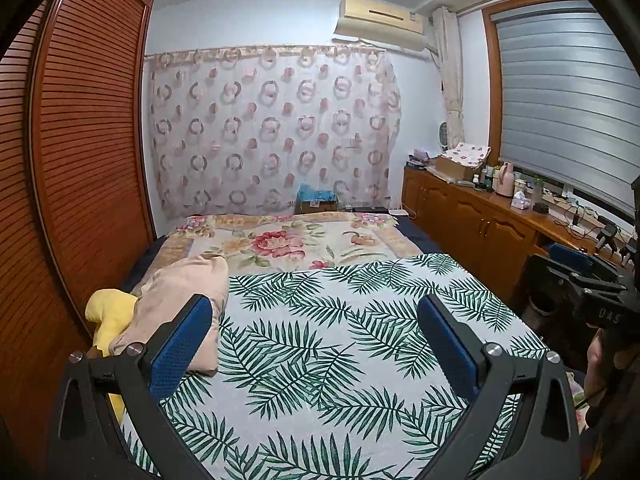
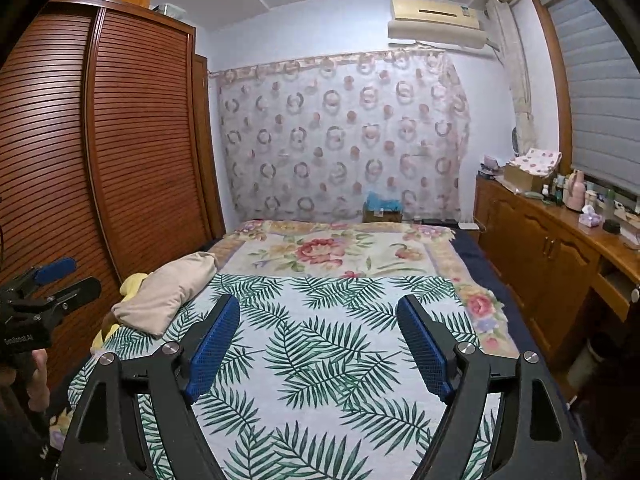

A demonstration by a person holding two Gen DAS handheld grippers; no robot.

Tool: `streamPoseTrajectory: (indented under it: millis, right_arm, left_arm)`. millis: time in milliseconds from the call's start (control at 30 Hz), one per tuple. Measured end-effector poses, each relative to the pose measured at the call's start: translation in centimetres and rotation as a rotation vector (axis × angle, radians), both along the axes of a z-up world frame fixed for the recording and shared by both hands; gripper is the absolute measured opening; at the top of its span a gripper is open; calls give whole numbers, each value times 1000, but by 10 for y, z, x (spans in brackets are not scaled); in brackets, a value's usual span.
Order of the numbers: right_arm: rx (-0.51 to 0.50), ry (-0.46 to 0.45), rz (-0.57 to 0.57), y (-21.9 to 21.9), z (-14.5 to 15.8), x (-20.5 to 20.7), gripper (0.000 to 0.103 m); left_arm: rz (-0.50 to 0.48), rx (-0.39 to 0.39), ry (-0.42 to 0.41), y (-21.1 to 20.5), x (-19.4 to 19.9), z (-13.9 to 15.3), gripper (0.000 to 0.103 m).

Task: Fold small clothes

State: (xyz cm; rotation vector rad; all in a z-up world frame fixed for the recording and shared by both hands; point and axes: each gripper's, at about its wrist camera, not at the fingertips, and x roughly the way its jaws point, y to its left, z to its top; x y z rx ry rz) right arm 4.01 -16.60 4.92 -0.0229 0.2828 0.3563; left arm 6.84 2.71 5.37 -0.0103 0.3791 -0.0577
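A beige-pink folded garment (image 1: 184, 300) lies at the left edge of the bed on the palm-leaf sheet (image 1: 340, 340), with a yellow garment (image 1: 110, 316) beside and partly under it. Both also show in the right wrist view: the beige garment (image 2: 168, 294) and the yellow garment (image 2: 132, 282). My left gripper (image 1: 316, 312) is open and empty, held above the sheet, its left finger just in front of the beige garment. My right gripper (image 2: 318, 312) is open and empty above the middle of the sheet. Each gripper appears at the edge of the other's view.
A floral blanket (image 2: 332, 248) covers the far half of the bed. A slatted wooden wardrobe (image 1: 84, 140) stands close on the left. A wooden cabinet (image 2: 552, 240) with bottles and boxes runs along the right under the window. A curtain hangs on the far wall.
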Motion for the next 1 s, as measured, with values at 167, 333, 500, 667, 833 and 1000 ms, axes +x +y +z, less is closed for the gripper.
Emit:
streamPoseTrajectory:
  millis: [167,333,500,667,833,1000]
  right_arm:
    - [1,5,-1,-1,2,3,83]
    - [3,7,0,-6,2,6,83]
    - [3,4,2,-8,2,6,83]
    - [1,4,3,-8,3,6,83]
    - [1,5,5,-8,3,7,83]
    - [1,3,4,-9,3,7,83]
  left_arm:
    - [2,-1,-1,1,0,0,102]
    - [2,-3,0,1,0,0,102]
    - [1,-1,0,2,0,1,102]
    - [0,-2,0,3,0,1,102]
    - [1,-3,0,3,0,1,102]
    - [0,-3,1,4,0,1,102]
